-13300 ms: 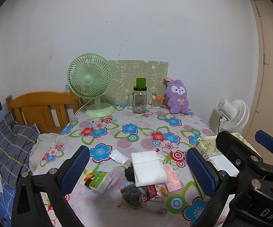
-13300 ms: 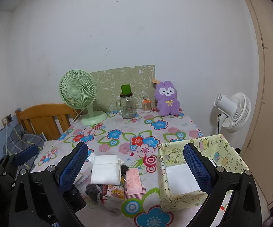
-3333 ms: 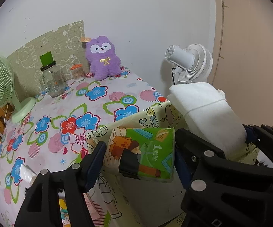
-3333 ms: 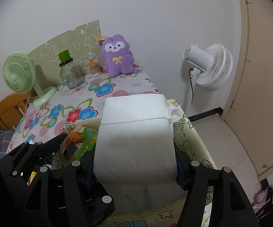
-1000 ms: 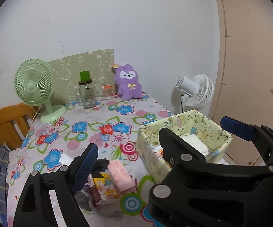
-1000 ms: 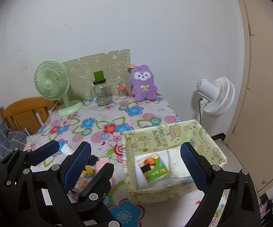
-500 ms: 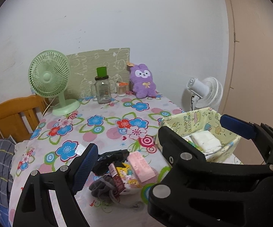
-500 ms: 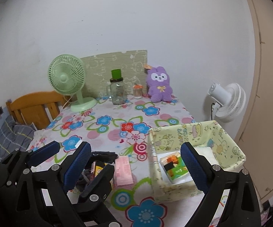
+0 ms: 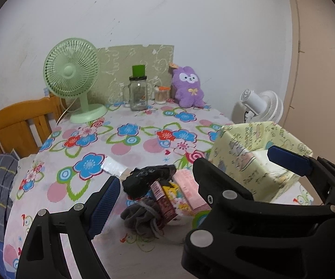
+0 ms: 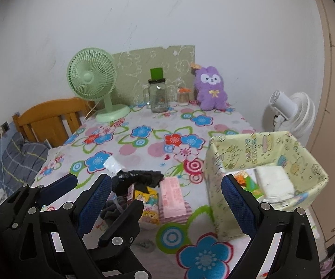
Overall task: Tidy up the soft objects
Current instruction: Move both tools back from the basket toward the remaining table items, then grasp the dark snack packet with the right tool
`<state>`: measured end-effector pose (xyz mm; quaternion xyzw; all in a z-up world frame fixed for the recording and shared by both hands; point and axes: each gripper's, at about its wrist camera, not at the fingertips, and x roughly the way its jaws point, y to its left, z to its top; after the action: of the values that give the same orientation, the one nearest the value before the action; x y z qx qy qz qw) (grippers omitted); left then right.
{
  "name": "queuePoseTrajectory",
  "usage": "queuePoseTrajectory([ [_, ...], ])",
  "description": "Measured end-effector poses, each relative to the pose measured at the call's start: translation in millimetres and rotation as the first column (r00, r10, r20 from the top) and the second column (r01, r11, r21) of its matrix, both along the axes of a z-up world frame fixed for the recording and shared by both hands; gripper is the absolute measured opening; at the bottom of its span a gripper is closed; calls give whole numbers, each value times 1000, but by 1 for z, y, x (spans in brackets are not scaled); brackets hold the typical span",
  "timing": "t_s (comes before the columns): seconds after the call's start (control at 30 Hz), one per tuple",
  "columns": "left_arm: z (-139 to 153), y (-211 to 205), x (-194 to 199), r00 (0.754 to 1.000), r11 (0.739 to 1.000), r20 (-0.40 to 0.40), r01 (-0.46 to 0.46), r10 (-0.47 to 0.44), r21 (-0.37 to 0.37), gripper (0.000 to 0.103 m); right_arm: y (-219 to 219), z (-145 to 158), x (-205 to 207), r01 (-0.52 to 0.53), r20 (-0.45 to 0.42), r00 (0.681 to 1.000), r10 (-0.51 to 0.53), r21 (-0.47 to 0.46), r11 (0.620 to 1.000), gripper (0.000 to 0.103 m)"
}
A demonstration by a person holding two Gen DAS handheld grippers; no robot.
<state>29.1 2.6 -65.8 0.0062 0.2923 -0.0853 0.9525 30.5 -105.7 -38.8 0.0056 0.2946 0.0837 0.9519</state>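
Nearest, the left gripper [image 9: 190,186] hangs above the table's front edge with its 2 blue-padded fingers spread wide and nothing between them. In its own view the black body of the right gripper [image 10: 165,200] blocks the lower right corner and part of the box. The right gripper is likewise spread and empty, above the near edge of the flowered tablecloth [image 10: 144,144].

Just past the fingers lies a small heap: a grey sock [image 9: 141,218], a pink tissue pack [image 10: 172,197], a yellow cartoon tissue pack [image 10: 148,201] and a crumpled black cloth [image 10: 137,179], touching or overlapping. To its right stands the pale yellow printed box [image 10: 262,144], holding a folded white towel [image 10: 273,182] and a green tissue pack [image 10: 248,183] side by side.

At the far wall stand a green fan [image 10: 93,81], a glass jar [image 10: 158,97] and a purple plush [image 10: 210,88].
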Motion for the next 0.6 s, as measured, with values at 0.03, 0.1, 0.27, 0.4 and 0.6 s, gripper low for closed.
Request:
queuePoseTrajectory([
  [0.03,-3,2,1,1000,1000,-7,-8,8,2,89,2,-3,2,-3,-6,1000,3,0,1000,97],
  [0.1,-9,7,4,1000,1000,-22,-20,20,3,89,5,-9,4,-10,-22,1000,10,1,1000,95],
  [0.27,-25,16,10,996,998,-62,-56,56,6,89,13,-24,15,-41,-69,997,41,-5,999,92],
  [0.4,-33,23,14,993,996,-86,-84,86,19,88,20,-35,23,-58,-102,993,57,-3,998,90],
  [0.6,-44,34,23,986,994,-125,-106,110,35,83,30,-49,36,-76,-156,985,76,5,997,82],
])
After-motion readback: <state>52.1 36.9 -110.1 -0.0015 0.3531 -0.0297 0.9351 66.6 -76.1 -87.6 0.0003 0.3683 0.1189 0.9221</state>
